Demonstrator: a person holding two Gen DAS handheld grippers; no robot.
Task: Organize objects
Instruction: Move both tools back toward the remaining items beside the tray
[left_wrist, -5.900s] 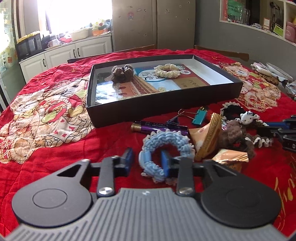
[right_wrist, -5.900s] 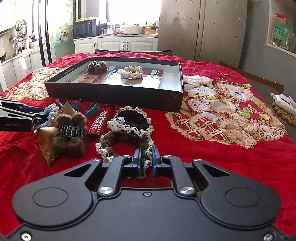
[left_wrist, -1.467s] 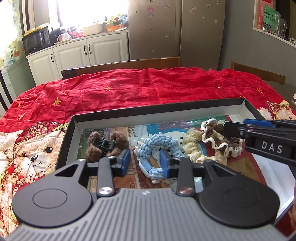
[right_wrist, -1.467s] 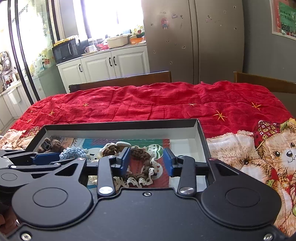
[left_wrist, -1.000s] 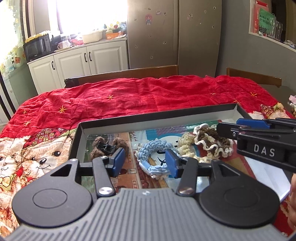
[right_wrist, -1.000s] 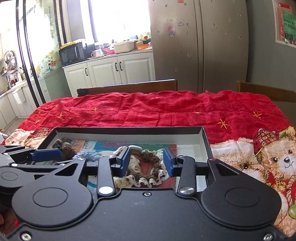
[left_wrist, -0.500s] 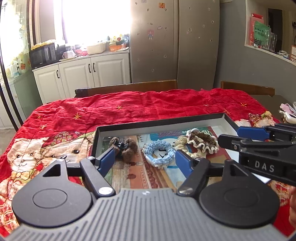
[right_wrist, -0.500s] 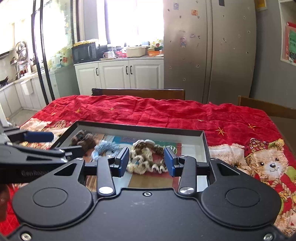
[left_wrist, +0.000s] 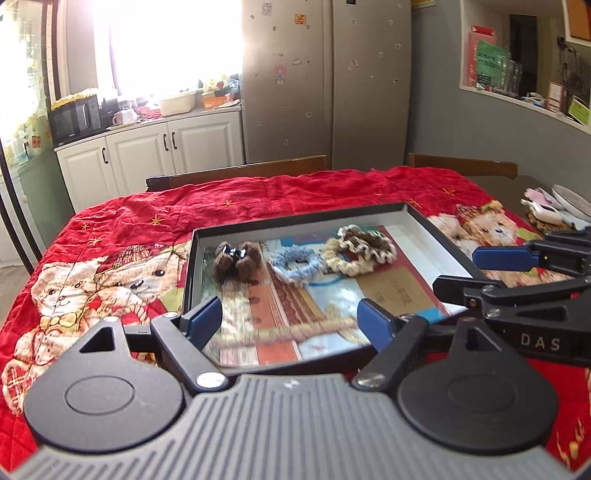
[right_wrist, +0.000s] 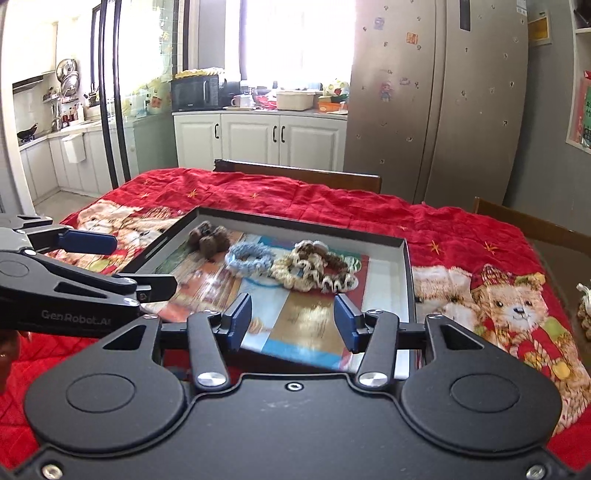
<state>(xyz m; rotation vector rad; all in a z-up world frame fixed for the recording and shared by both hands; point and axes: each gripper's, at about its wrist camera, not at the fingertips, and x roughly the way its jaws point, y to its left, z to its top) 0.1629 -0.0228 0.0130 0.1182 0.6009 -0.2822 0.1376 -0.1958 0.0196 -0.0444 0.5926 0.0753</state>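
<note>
Both scrunchies released into the tray.
My left gripper (left_wrist: 290, 323) and right gripper (right_wrist: 293, 323) are opening, empty, drawn back; blue scrunchie (left_wrist: 293, 264) and brown lace scrunchie (right_wrist: 325, 271) now lie in black tray (left_wrist: 424, 221).

both scrunchies now dropped in box (left_wrist: 424, 225); claws opening, pulled back, empty.

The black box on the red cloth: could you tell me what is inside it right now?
Inside the black box lie a brown furry hair clip, a blue scrunchie, a cream scrunchie and a brown lace-edged scrunchie partly overlapping it, all on a printed sheet. The near edge is hidden by the grippers.
</note>
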